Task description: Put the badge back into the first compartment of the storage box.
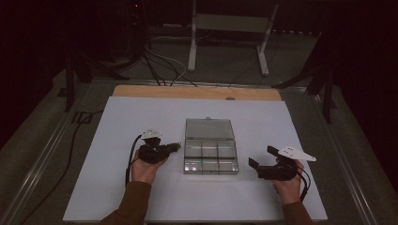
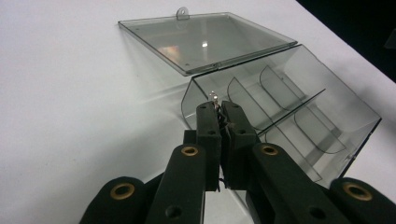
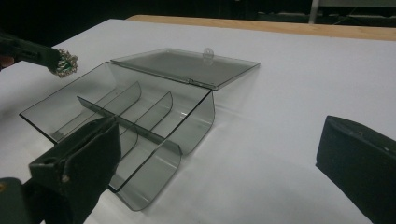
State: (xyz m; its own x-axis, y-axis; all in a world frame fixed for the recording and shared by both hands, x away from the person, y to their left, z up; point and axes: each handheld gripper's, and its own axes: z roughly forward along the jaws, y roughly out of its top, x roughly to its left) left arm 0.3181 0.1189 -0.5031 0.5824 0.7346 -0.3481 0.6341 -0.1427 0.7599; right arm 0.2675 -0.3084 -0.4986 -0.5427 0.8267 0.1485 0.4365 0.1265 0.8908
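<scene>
Because the small jewelled ornament [image 3: 65, 63] pinched in my closed left gripper [image 2: 218, 105] beside the open clear box [image 1: 210, 152] looks light, hard and delicate, I judge an edge pinch safest, while my right gripper [image 1: 263, 161] waits open.

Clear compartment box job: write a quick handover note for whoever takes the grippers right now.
Left gripper: shut on a small jewelled trinket, held just beside the left edge of the clear box, above the table.
Right gripper: open, holding nothing, right of the box.
Box: on the white table, lid laid flat open behind it, compartments look empty.
Done: lid open, trinket picked up.
Left: likely set the trinket in a compartment, then close the lid.
</scene>
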